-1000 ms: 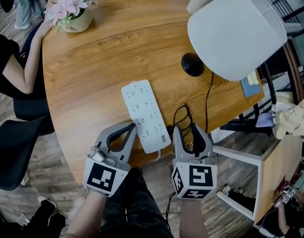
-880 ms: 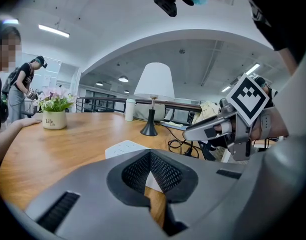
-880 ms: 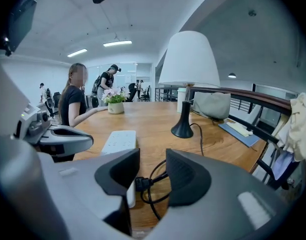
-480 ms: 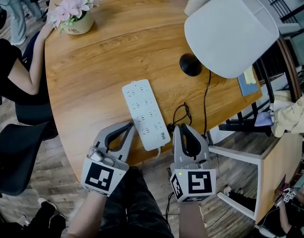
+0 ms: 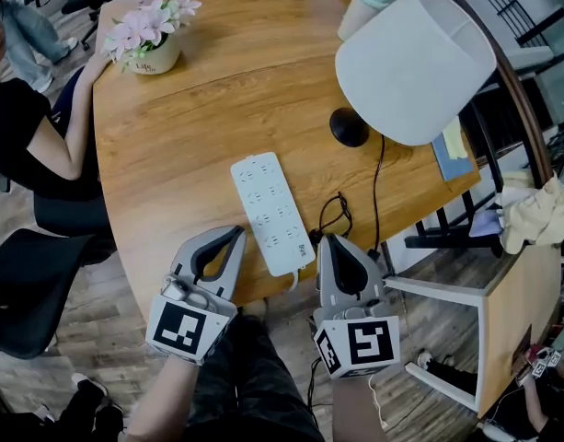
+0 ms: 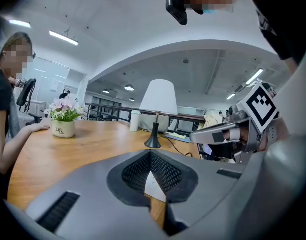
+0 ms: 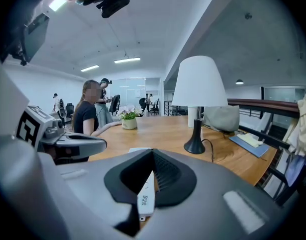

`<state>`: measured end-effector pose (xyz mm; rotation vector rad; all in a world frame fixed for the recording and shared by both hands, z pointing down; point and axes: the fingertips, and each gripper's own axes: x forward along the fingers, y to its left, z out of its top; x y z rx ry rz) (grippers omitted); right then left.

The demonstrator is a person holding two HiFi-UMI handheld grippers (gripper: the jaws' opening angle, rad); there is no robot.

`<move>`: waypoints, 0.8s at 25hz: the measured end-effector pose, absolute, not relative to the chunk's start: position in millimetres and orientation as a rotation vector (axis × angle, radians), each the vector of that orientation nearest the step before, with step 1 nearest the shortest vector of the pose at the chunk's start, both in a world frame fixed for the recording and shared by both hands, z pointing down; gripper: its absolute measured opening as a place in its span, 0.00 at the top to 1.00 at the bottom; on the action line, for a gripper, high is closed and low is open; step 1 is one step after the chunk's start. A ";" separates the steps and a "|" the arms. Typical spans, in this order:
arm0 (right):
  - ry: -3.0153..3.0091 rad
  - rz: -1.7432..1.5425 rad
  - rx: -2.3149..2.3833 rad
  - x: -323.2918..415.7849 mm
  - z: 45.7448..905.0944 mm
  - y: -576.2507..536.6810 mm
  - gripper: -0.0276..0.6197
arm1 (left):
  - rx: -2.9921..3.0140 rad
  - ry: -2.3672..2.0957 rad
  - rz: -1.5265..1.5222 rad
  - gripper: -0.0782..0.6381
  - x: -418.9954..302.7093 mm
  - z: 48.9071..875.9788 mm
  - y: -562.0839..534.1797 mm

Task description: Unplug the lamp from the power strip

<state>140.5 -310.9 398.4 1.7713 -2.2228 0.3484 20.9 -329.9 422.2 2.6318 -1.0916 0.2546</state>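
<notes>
The white power strip (image 5: 272, 215) lies flat near the table's front edge, and shows through the right gripper's jaws (image 7: 147, 194). The lamp has a white shade (image 5: 415, 63) and a black base (image 5: 349, 127). Its black cord (image 5: 377, 182) runs toward me and loops (image 5: 335, 215) beside the strip's near right corner. My right gripper (image 5: 326, 239) sits just short of that corner, its jaws shut tip to tip (image 7: 153, 151) with nothing seen between them. My left gripper (image 5: 237, 235) rests left of the strip's near end, also shut (image 6: 151, 153). Whether the plug sits in the strip, I cannot tell.
A pot of pink flowers (image 5: 153, 49) stands at the far left of the round wooden table (image 5: 199, 127), where a seated person's arm (image 5: 74, 122) rests. A cup (image 5: 362, 7) and a blue notebook (image 5: 452, 150) are by the lamp. A white frame (image 5: 447, 293) stands right of the table.
The right gripper's jaws have gone from wide open around the black cord to shut, and it has drawn back slightly toward me. The left gripper has hardly moved.
</notes>
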 end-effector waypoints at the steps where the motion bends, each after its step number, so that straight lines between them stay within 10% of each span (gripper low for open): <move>1: -2.232 0.341 1.768 138.8 395.0 -310.2 0.95 | 2.632 -1.096 0.243 0.90 19.8 418.8 -329.8; 20: -2.419 0.255 1.735 116.0 330.6 -304.3 0.95 | 2.665 -1.188 0.054 0.90 0.4 347.4 -336.4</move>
